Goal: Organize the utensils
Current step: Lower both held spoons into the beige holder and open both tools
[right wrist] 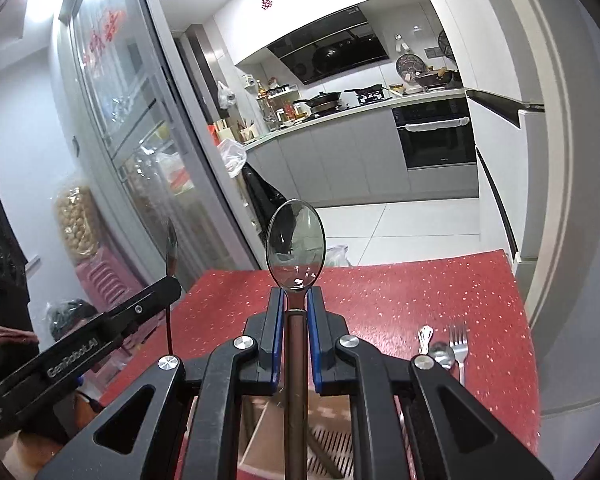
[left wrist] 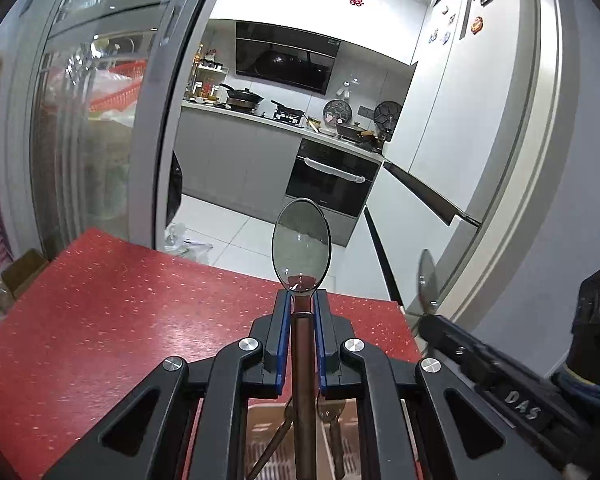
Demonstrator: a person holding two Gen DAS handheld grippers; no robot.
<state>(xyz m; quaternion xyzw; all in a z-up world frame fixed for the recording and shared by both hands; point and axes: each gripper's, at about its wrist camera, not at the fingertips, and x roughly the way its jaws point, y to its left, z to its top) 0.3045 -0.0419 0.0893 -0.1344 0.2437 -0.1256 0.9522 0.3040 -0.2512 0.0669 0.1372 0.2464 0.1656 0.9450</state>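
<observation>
We see a red speckled table (left wrist: pixel 100 320) beneath both tools. The left gripper (left wrist: pixel 301 308) is clamped on a spoon (left wrist: pixel 301 240), bowl raised above the table's far edge. The right gripper (right wrist: pixel 296 304) likewise grips a second spoon (right wrist: pixel 295 240). A slatted wooden tray (right wrist: pixel 332 444) lies below the jaws. A fork (right wrist: pixel 458 344) and a small spoon (right wrist: pixel 442 354) rest side by side on the table at right.

The left gripper (left wrist: pixel 300 300) and the right gripper (right wrist: pixel 296 296) share one build: black angular linkage arms, round silver screws at the lower frame, blue-edged fingers (left wrist: pixel 281 332), and raised lettering along the side.
</observation>
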